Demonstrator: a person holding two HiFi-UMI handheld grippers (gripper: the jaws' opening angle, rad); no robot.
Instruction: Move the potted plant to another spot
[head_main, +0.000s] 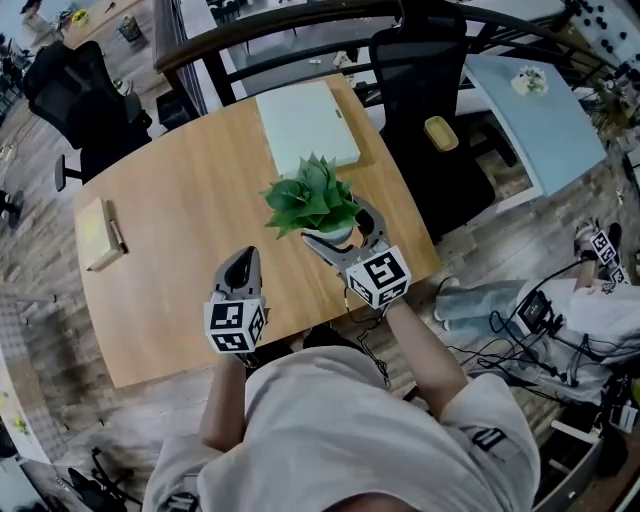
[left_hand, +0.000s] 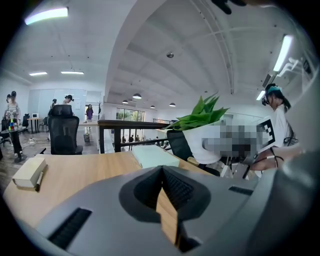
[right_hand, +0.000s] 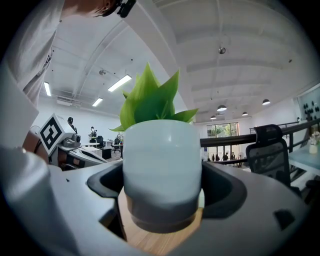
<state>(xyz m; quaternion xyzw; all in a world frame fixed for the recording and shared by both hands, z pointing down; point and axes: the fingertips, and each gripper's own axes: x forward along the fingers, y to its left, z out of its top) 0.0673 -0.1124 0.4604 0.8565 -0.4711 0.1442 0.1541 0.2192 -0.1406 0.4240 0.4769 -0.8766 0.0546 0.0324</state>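
The right gripper (head_main: 343, 238) is clamped on the white round pot of the green leafy potted plant (right_hand: 161, 165), its jaws pressing both sides, over the light wooden table (head_main: 180, 200) near its near-right edge. The left gripper (head_main: 240, 266) hangs beside it, jaws together on nothing. Each gripper's cube bears black-and-white square markers (head_main: 380, 275), with no legible words.

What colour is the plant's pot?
The pot is white with a grey base, clearest in the right gripper view.
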